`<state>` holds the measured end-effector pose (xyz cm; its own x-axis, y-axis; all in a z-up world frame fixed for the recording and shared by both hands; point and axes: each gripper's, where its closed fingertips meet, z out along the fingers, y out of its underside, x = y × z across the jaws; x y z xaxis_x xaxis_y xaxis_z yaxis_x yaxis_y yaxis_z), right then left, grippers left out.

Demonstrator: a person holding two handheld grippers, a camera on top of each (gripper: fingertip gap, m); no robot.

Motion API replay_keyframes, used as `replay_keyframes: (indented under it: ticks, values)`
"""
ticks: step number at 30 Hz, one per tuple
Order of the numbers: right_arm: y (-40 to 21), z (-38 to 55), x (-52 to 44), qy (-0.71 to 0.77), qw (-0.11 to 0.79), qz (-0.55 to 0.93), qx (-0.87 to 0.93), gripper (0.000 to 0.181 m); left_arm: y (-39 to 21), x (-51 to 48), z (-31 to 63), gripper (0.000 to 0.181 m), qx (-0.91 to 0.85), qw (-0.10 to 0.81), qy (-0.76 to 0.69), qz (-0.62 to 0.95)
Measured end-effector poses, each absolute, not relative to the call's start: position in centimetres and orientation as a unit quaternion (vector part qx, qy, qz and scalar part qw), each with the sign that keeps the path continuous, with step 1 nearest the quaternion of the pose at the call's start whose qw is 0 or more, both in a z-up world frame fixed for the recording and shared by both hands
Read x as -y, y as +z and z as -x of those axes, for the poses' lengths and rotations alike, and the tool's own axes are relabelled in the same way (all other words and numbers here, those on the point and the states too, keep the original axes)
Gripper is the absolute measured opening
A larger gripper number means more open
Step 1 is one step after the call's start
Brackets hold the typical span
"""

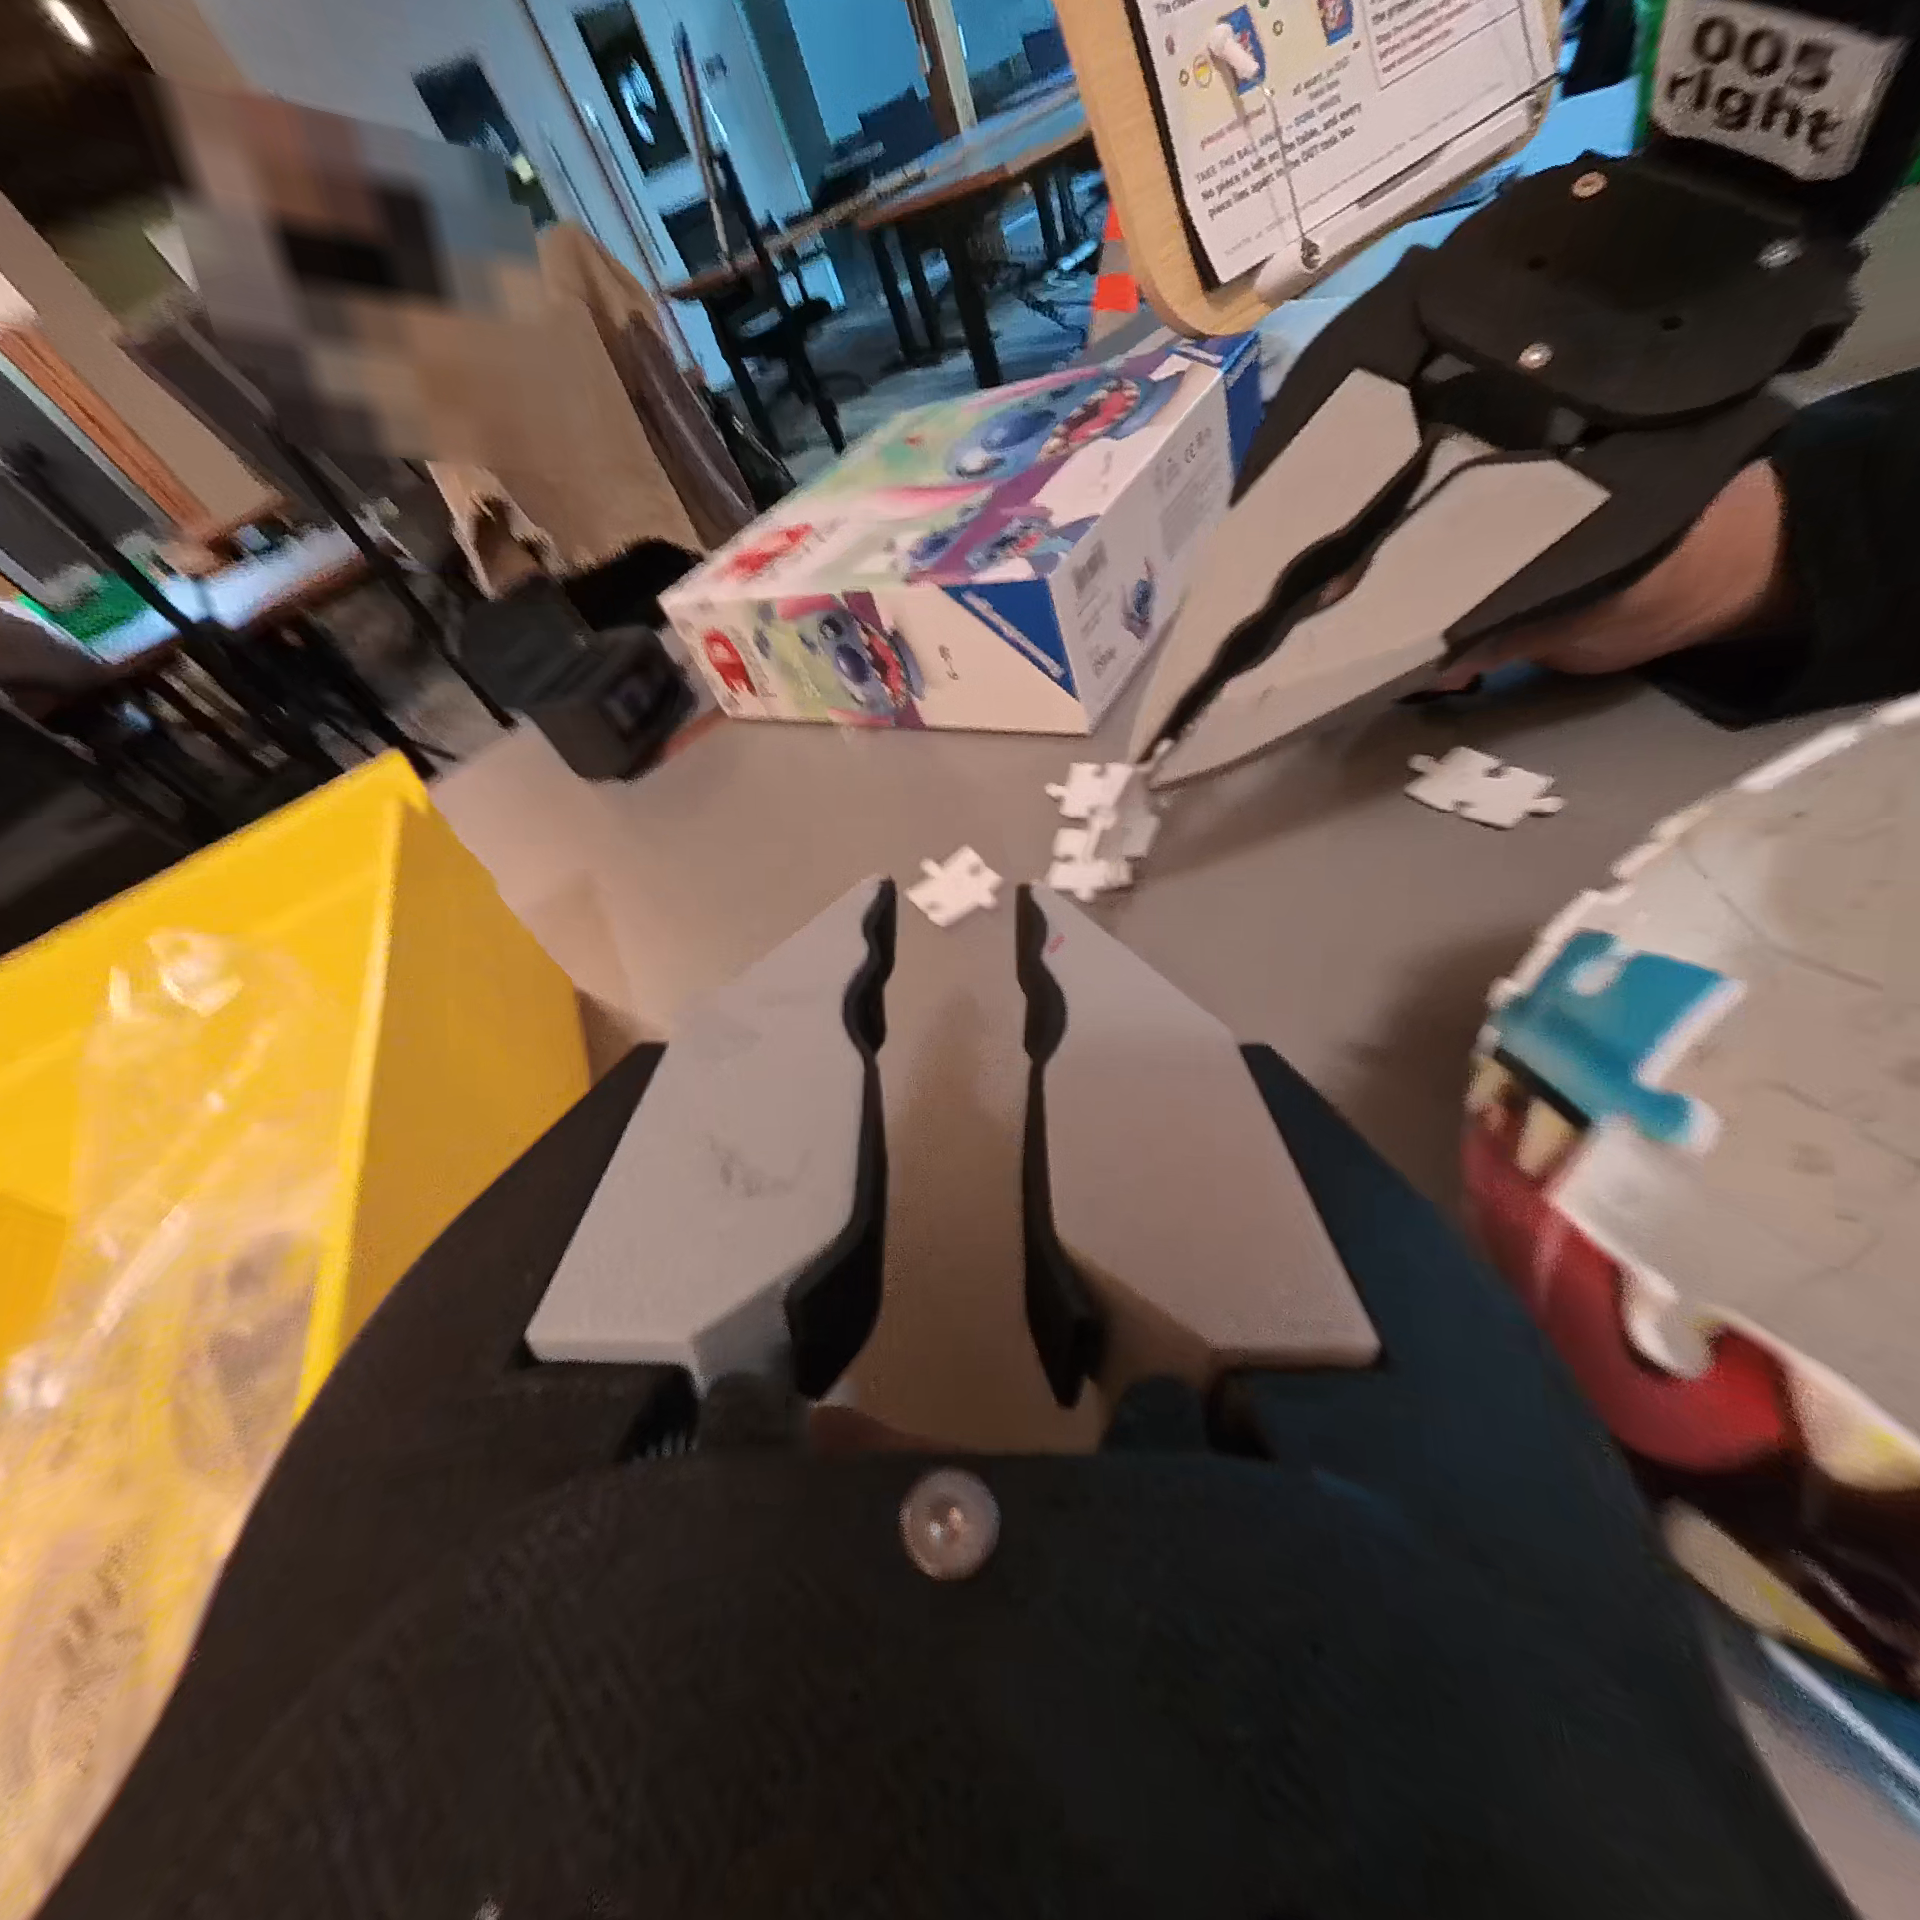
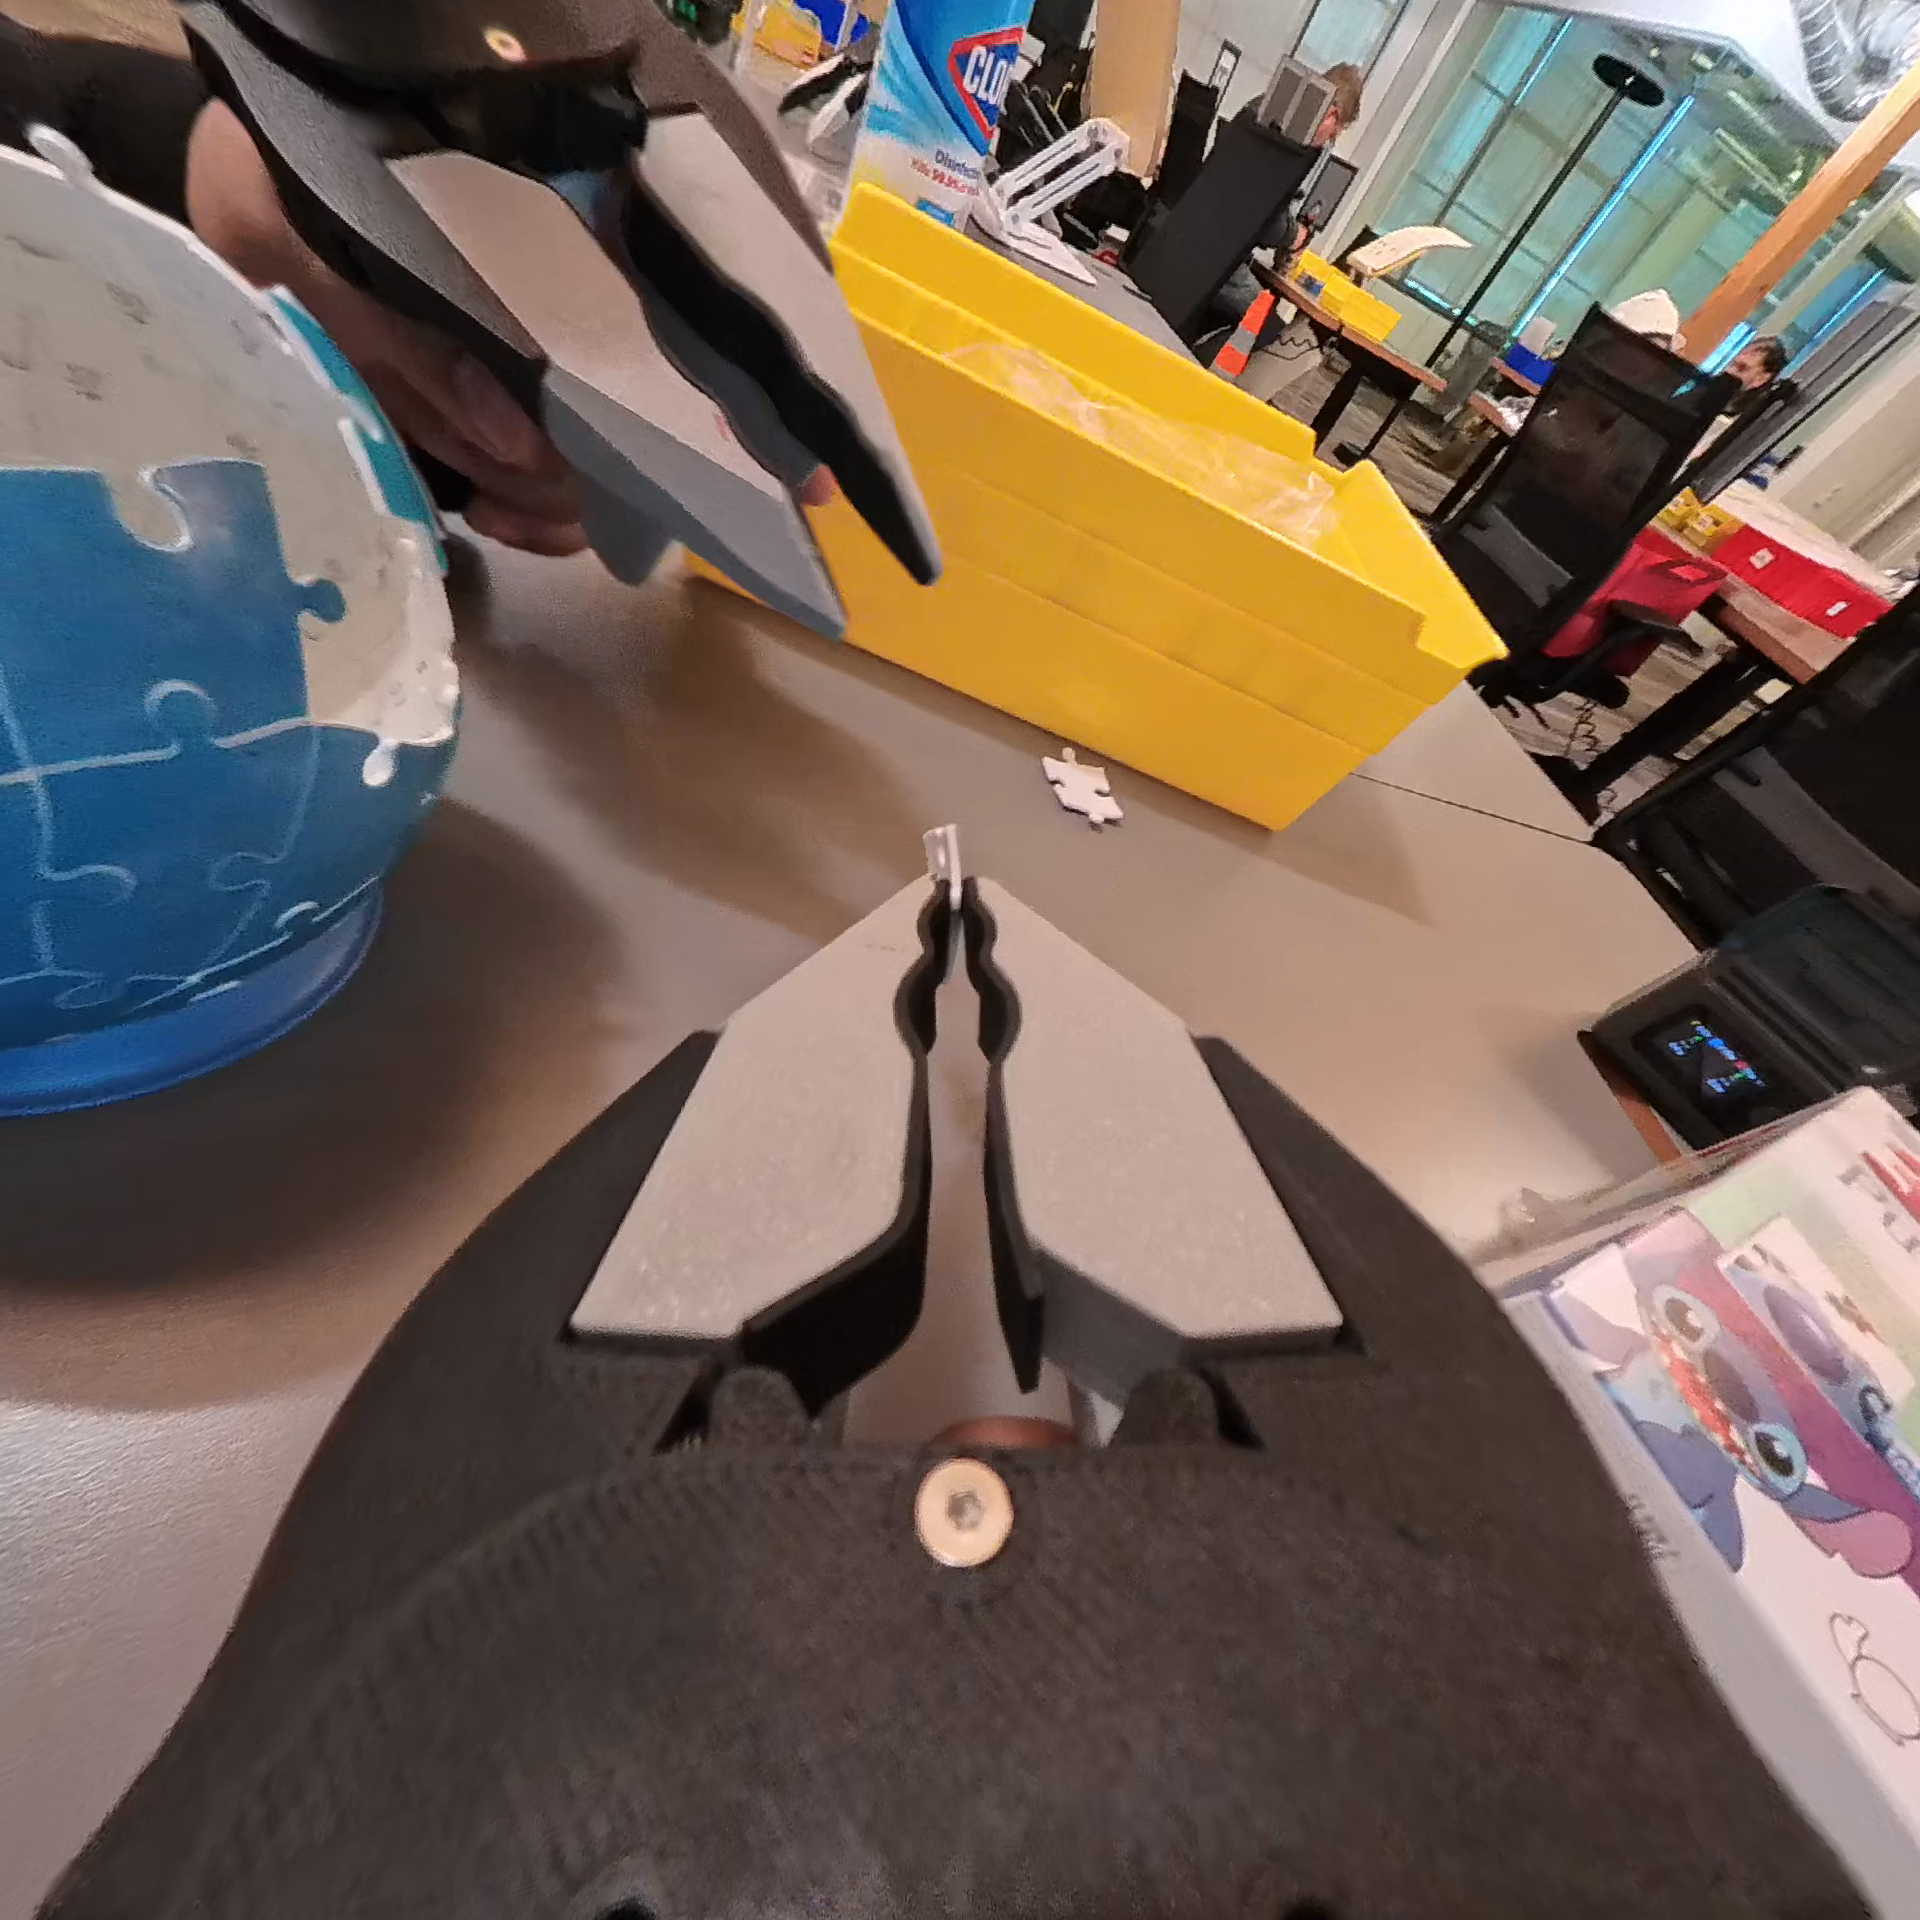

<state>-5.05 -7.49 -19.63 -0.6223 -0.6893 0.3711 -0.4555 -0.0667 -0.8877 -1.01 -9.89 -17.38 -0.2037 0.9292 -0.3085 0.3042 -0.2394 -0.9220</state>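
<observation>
A white puzzle piece (image 2: 948, 868) stands edgewise, pinched at the right gripper (image 2: 961, 896) tips. The grip looks thin (it could twist out). Ahead lies a loose piece (image 2: 1081, 787); the left gripper (image 1: 954, 902), jaws parted, holds nothing beside the puzzle ball (image 1: 1704, 1143).

Open-plan office or lab workspace: rows of long desks (image 2: 1351, 343) at 1 o'clock, glass partitions (image 2: 1558, 177), office chairs (image 2: 1621, 488), yellow parts bins (image 2: 1143, 623).
</observation>
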Motion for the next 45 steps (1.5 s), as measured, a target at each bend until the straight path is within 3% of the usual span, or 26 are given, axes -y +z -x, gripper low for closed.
replay_keyframes:
  ticks: [6, 17, 19, 23, 28, 45]
  values:
    - [-19.9, 4.7, 7.4, -0.584, 0.114, 0.429, -0.680, 0.000, -20.5, 7.5, -4.0, 0.022, 0.582, 0.268, 0.460, 0.615]
    - [-19.5, 4.4, 7.2, -0.584, 0.154, 0.419, -0.678, 0.000, -23.8, 2.6, -4.2, 0.008, 0.546, 0.366, 0.297, 0.693]
    - [-19.7, 3.9, 6.9, -0.572, 0.171, 0.424, -0.681, 0.000, -24.0, 2.1, -4.1, 0.000, 0.536, 0.371, 0.282, 0.704]
    - [-19.4, 2.7, 5.9, -0.546, 0.246, 0.408, -0.690, 0.000, -24.8, 1.4, -4.1, 0.000, 0.532, 0.372, 0.242, 0.721]
    - [-20.0, 1.6, 4.3, -0.501, 0.297, 0.408, -0.703, 0.000, -25.7, 0.8, -4.4, 0.000, 0.538, 0.356, 0.216, 0.733]
    - [-20.7, 2.1, 1.9, -0.499, 0.264, 0.396, -0.724, 0.000, -26.2, 0.1, -4.0, 0.000, 0.584, 0.313, 0.252, 0.705]
